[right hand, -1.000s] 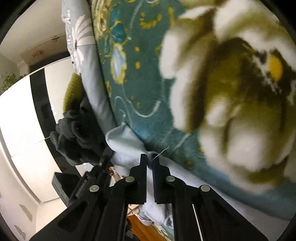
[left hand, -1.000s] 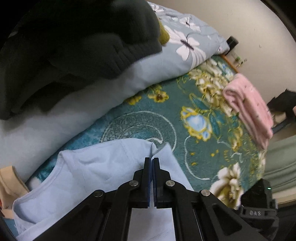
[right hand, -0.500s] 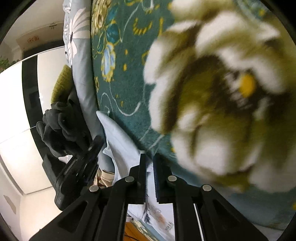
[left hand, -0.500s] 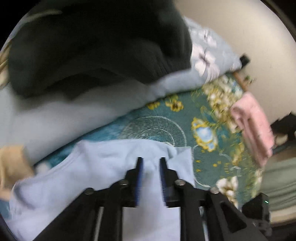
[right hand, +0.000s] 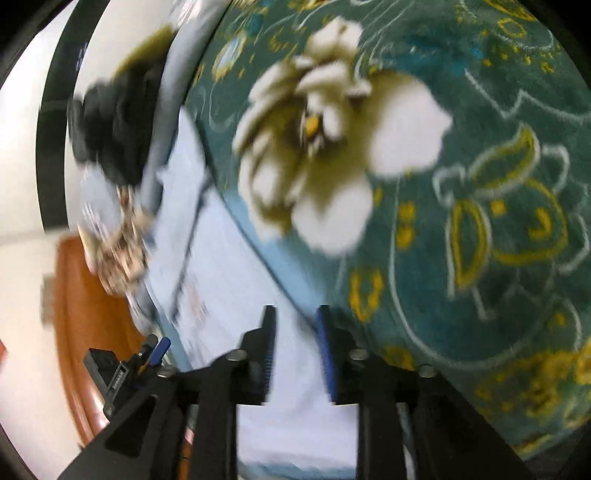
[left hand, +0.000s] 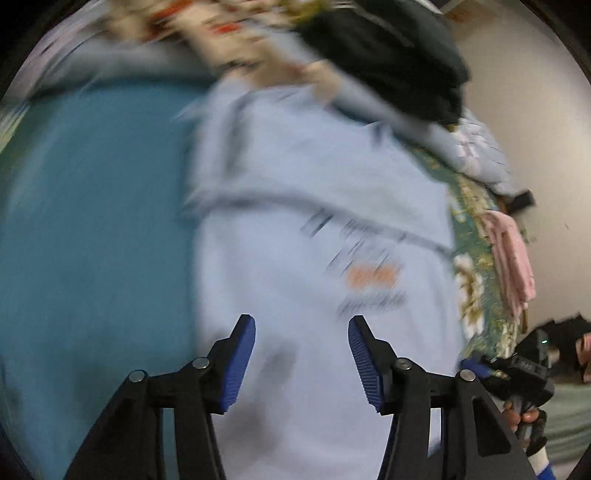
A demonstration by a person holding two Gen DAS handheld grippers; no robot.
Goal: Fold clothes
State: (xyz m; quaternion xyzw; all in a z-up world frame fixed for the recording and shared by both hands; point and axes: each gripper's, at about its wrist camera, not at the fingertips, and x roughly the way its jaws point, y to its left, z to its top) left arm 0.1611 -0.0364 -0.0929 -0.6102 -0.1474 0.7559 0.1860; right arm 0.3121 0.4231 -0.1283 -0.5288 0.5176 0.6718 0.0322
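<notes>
A light blue T-shirt (left hand: 314,206) with dark print and an orange mark lies spread on the teal bedspread (left hand: 92,221); the picture is blurred. My left gripper (left hand: 301,323) hovers over the shirt's lower part, its jaws opening, with nothing pinched between the blue pads (left hand: 240,354). In the right wrist view the same shirt (right hand: 229,258) runs along the flowered blanket (right hand: 480,184). My right gripper (right hand: 295,325) stands over the shirt's edge, its jaws opening, and cloth shows in the gap without being pressed. The right gripper (left hand: 517,369) also shows at the left view's lower right.
A dark garment pile (left hand: 388,55) and a beige patterned cloth (left hand: 221,22) lie beyond the shirt on a pale blue quilt (left hand: 476,147). A folded pink garment (left hand: 509,251) rests at the blanket's right edge. A white wall (left hand: 535,129) stands behind it.
Both grippers were shut on the light blue shirt's edge and now stand open, off the cloth. The left view has swung sideways and shows the shirt spread out flat.
</notes>
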